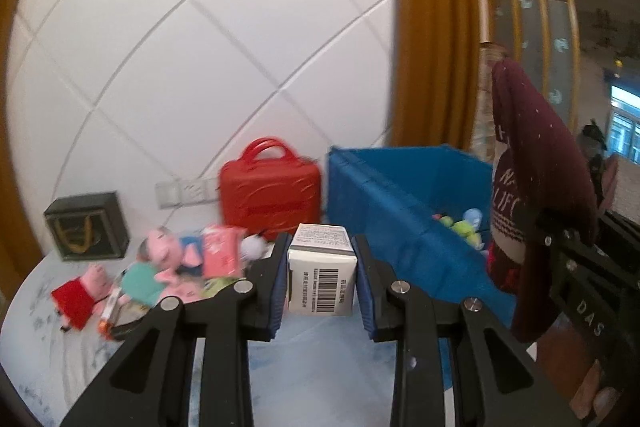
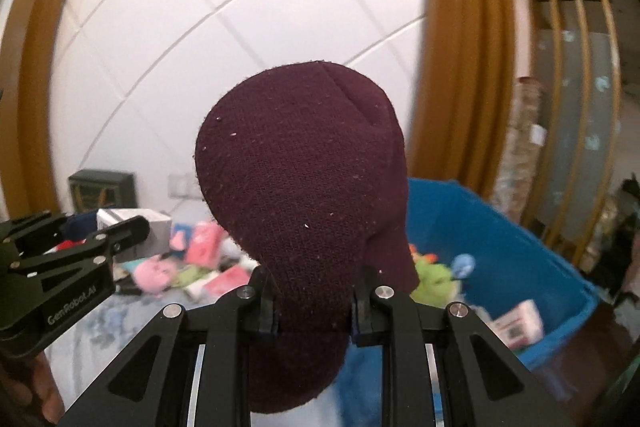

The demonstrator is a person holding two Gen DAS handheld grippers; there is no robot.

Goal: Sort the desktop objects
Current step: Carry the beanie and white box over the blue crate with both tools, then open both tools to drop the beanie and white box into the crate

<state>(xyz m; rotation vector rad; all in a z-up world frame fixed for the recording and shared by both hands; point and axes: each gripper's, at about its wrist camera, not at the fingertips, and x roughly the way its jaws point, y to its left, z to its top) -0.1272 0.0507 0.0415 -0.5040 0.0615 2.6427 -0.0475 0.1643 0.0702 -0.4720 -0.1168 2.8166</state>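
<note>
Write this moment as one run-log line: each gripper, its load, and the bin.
left gripper: shut on white carton | right gripper: shut on maroon beanie | blue bin: holds toys, small box | both loads above table

White panelled wall [image 1: 200, 47], crossed by thin grooves that curve under the fisheye lens; it fills the background in both views. Wooden pillar [image 1: 434, 27], ochre and vertically ribbed, bounding the wall at its right edge. A matching wooden frame [image 2: 44, 67] borders the wall on the left. Socket plates [image 1: 186, 191], pale, set in a row low on the wall just above the tabletop [image 1: 312, 347], whose surface is pale with bluish marbling. Slatted wooden screen [image 1: 536, 7], right of the pillar, with upright bars before a frosted glass panel [image 1: 554, 39] bearing faint pale marks. Lit window [image 1: 624, 131] at far right, blurred
</note>
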